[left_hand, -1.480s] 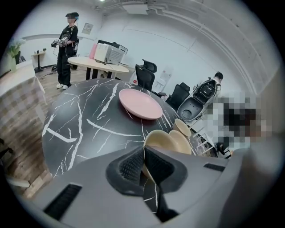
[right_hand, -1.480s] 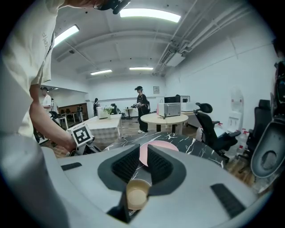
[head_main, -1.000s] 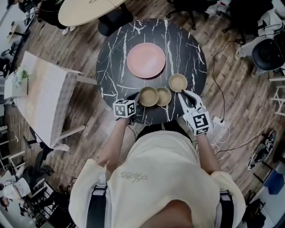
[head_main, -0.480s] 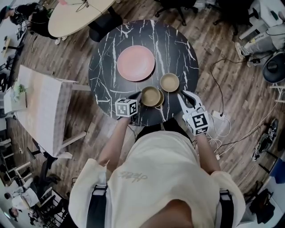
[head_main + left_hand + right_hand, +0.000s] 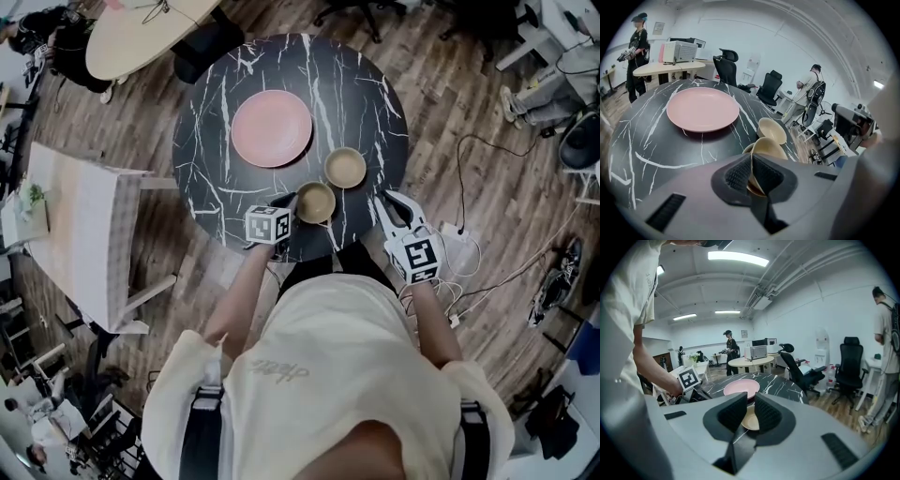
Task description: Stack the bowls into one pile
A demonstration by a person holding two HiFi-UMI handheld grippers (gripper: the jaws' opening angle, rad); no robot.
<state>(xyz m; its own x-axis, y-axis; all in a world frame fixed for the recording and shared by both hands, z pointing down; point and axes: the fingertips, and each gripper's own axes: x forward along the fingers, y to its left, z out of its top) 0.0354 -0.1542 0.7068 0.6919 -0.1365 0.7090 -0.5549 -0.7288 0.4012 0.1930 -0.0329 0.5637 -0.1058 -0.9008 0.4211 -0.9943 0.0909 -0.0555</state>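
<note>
On the round black marble table, my left gripper is shut on the rim of a tan bowl. In the left gripper view that held bowl tilts inside a second tan bowl beneath it, the pads clamping its wall. A third tan bowl stands alone just beyond. My right gripper hovers at the table's near right edge, open, with nothing between its pads. The lone bowl shows through the gap.
A large pink plate lies at the table's far left of centre. A beige side table stands left, cables lie on the wood floor at right. Office chairs and people stand beyond the table.
My left gripper has carried its bowl rightward onto the neighbouring bowl, so two bowls that stood side by side now overlap in one spot. The right gripper has stayed beside the table edge.
</note>
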